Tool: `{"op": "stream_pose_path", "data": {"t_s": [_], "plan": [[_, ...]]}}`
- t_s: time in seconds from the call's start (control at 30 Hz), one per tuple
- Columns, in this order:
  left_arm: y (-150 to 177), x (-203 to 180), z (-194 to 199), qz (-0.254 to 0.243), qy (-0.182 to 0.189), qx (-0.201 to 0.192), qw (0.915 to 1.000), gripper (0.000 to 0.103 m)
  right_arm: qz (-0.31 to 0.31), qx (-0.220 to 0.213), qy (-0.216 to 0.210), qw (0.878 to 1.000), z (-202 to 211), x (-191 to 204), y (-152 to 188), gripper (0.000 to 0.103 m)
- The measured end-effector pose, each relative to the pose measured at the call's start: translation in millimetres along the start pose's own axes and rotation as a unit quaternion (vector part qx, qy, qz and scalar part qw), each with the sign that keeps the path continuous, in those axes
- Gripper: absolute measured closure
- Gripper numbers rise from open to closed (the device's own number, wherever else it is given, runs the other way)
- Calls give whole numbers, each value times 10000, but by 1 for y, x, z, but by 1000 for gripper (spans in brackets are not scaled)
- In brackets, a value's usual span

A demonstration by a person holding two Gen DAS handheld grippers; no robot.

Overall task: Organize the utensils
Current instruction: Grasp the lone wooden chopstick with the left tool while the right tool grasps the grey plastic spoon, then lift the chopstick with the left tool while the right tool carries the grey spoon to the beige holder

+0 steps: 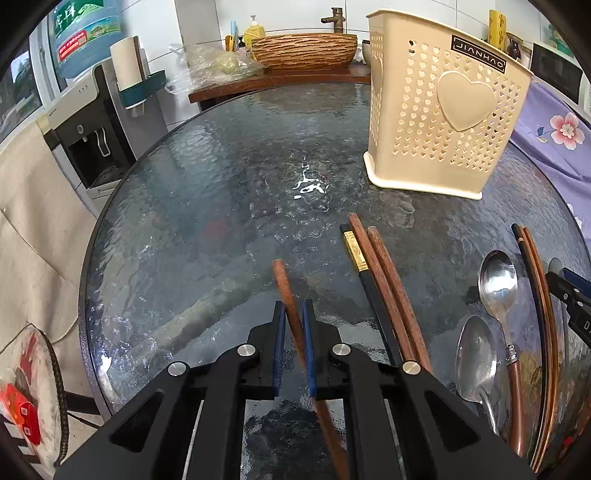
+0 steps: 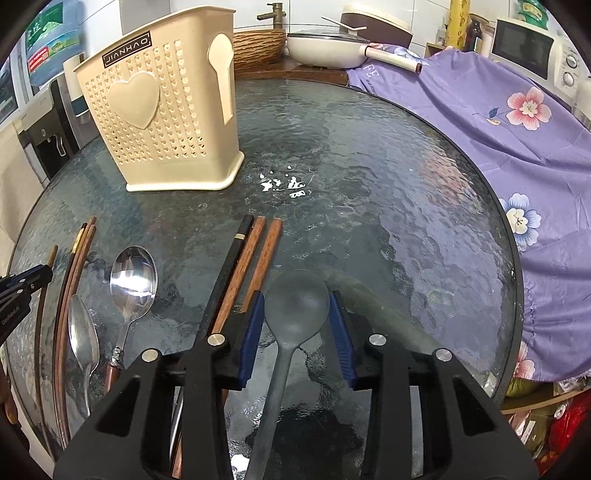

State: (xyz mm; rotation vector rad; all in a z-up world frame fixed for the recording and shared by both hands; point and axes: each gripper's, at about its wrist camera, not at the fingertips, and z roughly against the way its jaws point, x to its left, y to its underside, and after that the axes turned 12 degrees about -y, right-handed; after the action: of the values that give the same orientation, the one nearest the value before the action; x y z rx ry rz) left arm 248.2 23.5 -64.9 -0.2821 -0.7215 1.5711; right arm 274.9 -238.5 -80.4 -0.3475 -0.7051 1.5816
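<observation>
Your round dark textured-glass tabletop carries a cream perforated plastic utensil holder, with a purple floral cloth beside it. Your left tongs, angled downward, clamp a brown wooden chopstick. Your right tongs, also angled downward, straddle a grey matte spoon on the glass, pads not yet pressing it.

My black angular left gripper and right gripper, blue ribbed pads, silver round screws.

water jug | microwave | purple floral cloth | white pan
</observation>
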Motion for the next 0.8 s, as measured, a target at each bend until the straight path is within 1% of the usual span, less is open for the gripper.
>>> {"op": "stream_pose_path", "data": {"t_s": [0.17,0.43,0.8], "plan": [[0,0,0,1,27,19,10000,96,23,9,-21,10000,1,1,1,66],[-1,2,0,44,88,54,9999,97,70,15,-101,9999,1,0,0,66],[-4,5,6,96,151,-108,9998,97,107,-10,-235,9997,4,0,1,66]]}}
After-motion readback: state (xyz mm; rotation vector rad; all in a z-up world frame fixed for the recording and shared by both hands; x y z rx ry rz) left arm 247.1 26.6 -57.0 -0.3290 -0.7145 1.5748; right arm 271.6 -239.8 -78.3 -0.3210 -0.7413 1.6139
